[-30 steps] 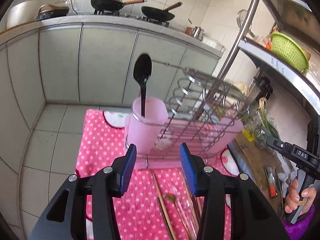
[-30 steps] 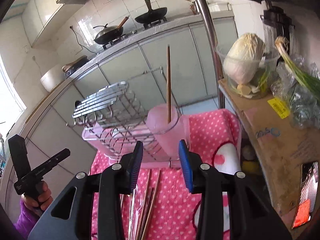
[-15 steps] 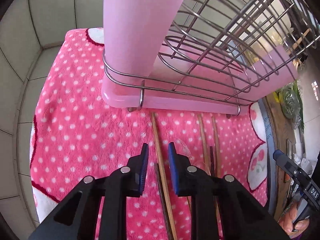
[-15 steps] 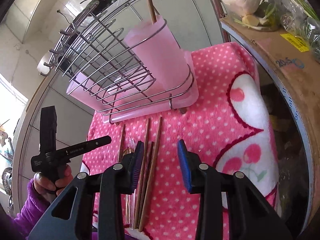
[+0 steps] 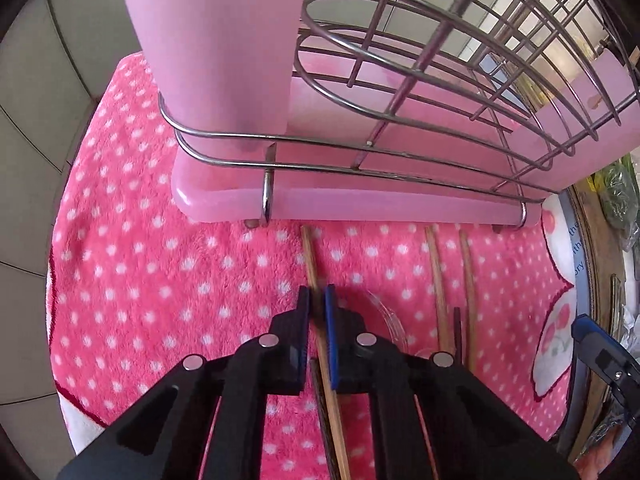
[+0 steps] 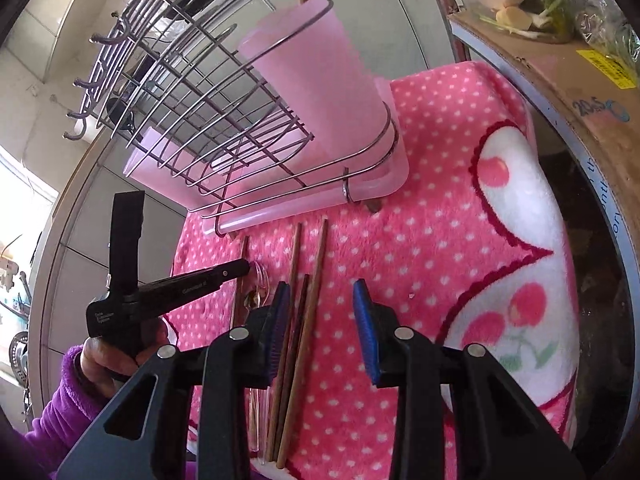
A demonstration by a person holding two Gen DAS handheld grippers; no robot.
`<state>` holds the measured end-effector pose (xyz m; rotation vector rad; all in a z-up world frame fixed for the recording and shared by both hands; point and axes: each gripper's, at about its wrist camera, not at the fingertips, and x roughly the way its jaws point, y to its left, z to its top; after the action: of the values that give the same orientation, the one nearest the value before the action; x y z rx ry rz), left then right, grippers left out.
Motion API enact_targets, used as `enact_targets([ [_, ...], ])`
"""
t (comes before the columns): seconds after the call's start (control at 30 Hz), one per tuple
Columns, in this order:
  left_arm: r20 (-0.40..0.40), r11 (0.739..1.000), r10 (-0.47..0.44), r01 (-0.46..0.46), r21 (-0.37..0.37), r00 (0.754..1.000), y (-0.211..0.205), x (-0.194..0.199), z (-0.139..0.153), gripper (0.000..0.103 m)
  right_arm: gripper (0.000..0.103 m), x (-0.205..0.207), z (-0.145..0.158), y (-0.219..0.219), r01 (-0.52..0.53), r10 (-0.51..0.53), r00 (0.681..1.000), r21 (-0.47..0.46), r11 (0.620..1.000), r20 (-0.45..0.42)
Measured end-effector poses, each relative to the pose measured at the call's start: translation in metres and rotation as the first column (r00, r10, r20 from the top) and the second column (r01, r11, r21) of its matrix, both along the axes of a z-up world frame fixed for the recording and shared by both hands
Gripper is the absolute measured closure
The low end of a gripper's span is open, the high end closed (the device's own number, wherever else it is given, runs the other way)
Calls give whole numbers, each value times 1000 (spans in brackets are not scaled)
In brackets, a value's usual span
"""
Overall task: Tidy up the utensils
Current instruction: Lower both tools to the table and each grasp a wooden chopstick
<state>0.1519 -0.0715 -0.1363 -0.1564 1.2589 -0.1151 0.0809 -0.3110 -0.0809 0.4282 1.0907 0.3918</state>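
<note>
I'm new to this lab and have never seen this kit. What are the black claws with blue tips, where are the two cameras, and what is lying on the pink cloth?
There is no robot here. A person holds a two-finger gripper in each hand, and each gripper carries a fisheye camera looking forward along its fingers. So one picture looks out from the left gripper, the other from the right gripper.

On the spotted pink cloth stands a wire rack with a pink cup. In front of it lie wooden chopsticks and a clear plastic spoon.

The left gripper is closed on one chopstick. The right gripper is open and holds nothing.
</note>
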Motion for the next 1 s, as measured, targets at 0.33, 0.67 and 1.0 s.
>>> enact_targets([
  [0.33,41,990,-17,23,-137,999,14,-22,26,98,85,25,-15,28,-35,35,997,-5,999,-67],
  [0.67,131,979,-31,56,-193,991,41,-43,58,98,85,51,-41,65,-42,21,990,-150,988,-139],
  [1.0,159,974,-19,55,-222,987,67,-56,72,97,84,66,-54,97,-54,16,987,-238,970,-157],
])
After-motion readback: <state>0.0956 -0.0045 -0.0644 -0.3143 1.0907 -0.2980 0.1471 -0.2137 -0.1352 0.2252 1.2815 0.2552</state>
